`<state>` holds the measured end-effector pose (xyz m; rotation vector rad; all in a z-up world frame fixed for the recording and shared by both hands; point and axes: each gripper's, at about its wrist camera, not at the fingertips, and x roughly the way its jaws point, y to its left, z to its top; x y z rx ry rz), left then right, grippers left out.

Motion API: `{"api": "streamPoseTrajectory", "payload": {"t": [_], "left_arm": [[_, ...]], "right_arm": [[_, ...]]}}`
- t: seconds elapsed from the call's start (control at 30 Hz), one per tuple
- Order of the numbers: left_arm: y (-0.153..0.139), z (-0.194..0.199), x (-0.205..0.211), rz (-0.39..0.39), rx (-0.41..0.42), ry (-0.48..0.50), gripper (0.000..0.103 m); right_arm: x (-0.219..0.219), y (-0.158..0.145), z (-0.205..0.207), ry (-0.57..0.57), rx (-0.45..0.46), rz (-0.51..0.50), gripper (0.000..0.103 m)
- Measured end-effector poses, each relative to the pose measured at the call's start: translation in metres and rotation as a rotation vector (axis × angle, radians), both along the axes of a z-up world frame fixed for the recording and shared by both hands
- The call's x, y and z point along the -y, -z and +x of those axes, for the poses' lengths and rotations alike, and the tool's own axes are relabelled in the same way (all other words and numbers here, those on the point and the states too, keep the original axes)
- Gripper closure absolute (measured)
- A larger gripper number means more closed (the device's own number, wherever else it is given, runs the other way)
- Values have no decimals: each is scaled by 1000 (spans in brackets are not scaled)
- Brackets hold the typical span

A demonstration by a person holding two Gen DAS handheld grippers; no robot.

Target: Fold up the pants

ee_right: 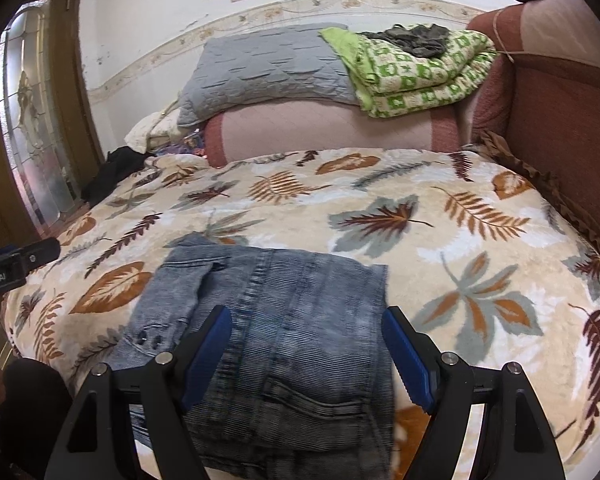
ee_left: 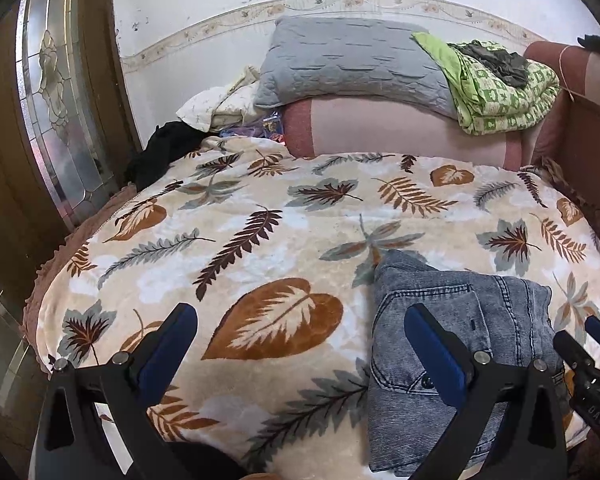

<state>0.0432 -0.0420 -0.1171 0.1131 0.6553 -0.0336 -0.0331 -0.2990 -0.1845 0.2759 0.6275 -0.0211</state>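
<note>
Grey-blue denim pants (ee_right: 284,332) lie folded into a compact stack on the leaf-patterned blanket (ee_right: 440,240), near its front edge. They also show in the left wrist view (ee_left: 460,340) at lower right. My right gripper (ee_right: 306,324) is open, its blue-padded fingers apart above the folded pants, holding nothing. My left gripper (ee_left: 300,320) is open and empty over the blanket (ee_left: 240,240), left of the pants, with its right finger (ee_left: 436,344) over their edge. The right gripper's tip (ee_left: 588,344) shows at the far right of the left view.
A grey pillow (ee_right: 268,64) and a folded green quilt (ee_right: 416,68) rest on a pink cushion (ee_right: 332,128) at the back. A brown sofa arm (ee_right: 560,120) rises at right. A door with glass panel (ee_left: 56,112) stands at left. Dark clothing (ee_left: 160,152) lies back left.
</note>
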Motion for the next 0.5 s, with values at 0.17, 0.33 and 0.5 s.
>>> {"api": "streamPoseTrajectory", "payload": {"t": [0.17, 0.33, 0.5], "left_arm": [[-1, 0, -6, -10, 3, -9, 0], [-1, 0, -11, -20, 4, -7, 0], [0, 0, -15, -34, -4, -8, 0]], "right_arm": [[-18, -4, 6, -28, 16, -7, 23], [-32, -4, 10, -55, 20, -17, 23], [-38, -5, 10, -67, 26, -33, 23]]}}
